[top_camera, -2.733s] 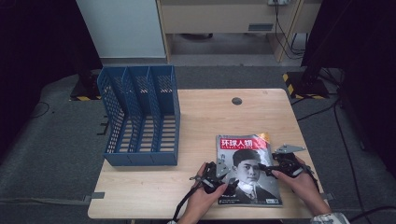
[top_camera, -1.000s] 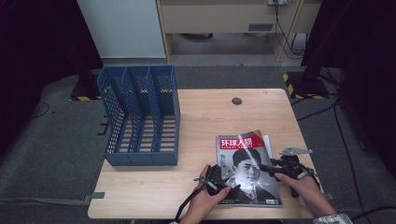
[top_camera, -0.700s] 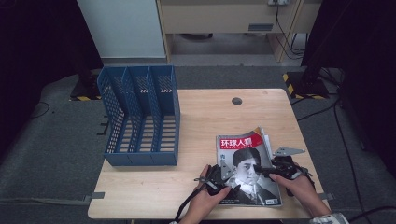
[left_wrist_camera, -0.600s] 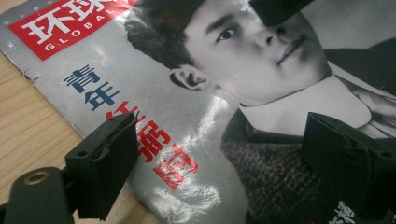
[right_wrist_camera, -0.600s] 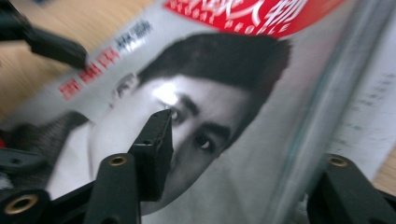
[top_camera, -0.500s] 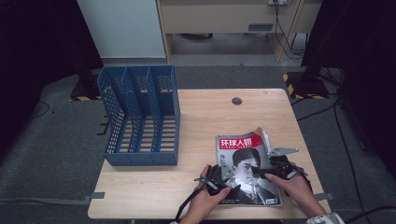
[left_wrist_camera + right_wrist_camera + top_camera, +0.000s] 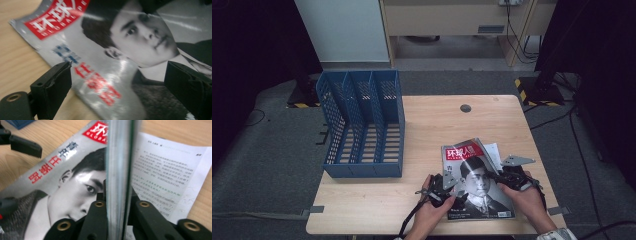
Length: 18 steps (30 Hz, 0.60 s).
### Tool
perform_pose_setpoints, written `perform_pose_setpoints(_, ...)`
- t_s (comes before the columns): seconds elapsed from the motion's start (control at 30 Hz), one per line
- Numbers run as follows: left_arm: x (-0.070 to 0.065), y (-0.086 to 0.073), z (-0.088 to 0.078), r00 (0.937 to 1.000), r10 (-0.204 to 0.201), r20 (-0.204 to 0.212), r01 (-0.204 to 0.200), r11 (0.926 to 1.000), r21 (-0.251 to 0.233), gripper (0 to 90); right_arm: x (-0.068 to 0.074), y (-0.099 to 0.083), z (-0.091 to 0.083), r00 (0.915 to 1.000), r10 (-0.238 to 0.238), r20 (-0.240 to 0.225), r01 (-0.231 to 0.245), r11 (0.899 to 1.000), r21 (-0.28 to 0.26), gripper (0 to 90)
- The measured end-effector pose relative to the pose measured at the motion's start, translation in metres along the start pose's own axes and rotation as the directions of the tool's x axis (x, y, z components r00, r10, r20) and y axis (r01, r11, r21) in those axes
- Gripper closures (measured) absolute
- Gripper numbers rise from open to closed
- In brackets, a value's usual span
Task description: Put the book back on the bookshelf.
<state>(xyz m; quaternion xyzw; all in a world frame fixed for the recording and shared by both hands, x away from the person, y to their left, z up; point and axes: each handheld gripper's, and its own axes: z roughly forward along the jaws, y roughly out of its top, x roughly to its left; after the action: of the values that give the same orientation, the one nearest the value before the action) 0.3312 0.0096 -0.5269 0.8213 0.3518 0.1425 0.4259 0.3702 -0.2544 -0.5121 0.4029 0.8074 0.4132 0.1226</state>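
The pale wooden desk (image 7: 427, 125) spreads ahead of both my grippers, and the blue perforated plastic file rack (image 7: 362, 125) with three upright compartments stands well ahead and to the left of my left gripper (image 7: 443, 186); as far as I can see, all three compartments hold nothing. The glossy magazine with a red title band and a black-and-white portrait cover (image 7: 474, 182) lies on the desk between my two grippers, at the near right corner. My right gripper (image 7: 117, 220) has just been closing, and its jaws now pinch the right-hand edge of the cover, which stands lifted on edge between them with the white printed page (image 7: 165, 167) bared just beyond. My left gripper (image 7: 117, 82) has its jaws spread wide, one over the bare desk and one over the cover, gripping nothing. I judge the work is at its start: the magazine's edge is caught, but it is not yet raised off the desk or carried to the rack, and slotting it into a compartment is all still to do.
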Motion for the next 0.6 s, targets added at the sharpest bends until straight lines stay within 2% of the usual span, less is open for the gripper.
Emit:
perform_pose_setpoints(0.13, 0.011, -0.003, -0.001, 0.9977, -0.067, -0.004, 0.067, 0.9977, 0.005, 7.0, 0.003, 0.003, -0.004, 0.9995, -0.030, -0.011, 0.030, 0.999, -0.026, 87.9)
perform_pose_setpoints(0.3, 0.022, -0.007, 0.000, 0.9870, -0.160, 0.020, 0.160, 0.9872, 0.007, 8.6, 0.006, 0.007, -0.014, 0.9971, -0.065, -0.041, 0.061, 0.994, -0.086, 88.0)
perform_pose_setpoints(0.4, 0.024, -0.008, 0.001, 0.9829, -0.178, 0.046, 0.178, 0.9840, 0.012, 9.3, 0.008, 0.010, -0.021, 0.9941, -0.084, -0.069, 0.073, 0.987, -0.144, 88.0)
perform_pose_setpoints(0.5, 0.024, -0.007, 0.003, 0.9783, -0.185, 0.092, 0.183, 0.9825, 0.036, 12.0, 0.009, 0.011, -0.029, 0.9912, -0.078, -0.107, 0.055, 0.978, -0.200, 88.0)
perform_pose_setpoints(0.6, 0.022, -0.006, 0.004, 0.9781, -0.175, 0.112, 0.171, 0.9843, 0.042, 11.8, 0.008, 0.010, -0.028, 0.9900, -0.055, -0.130, 0.027, 0.977, -0.211, 87.9)
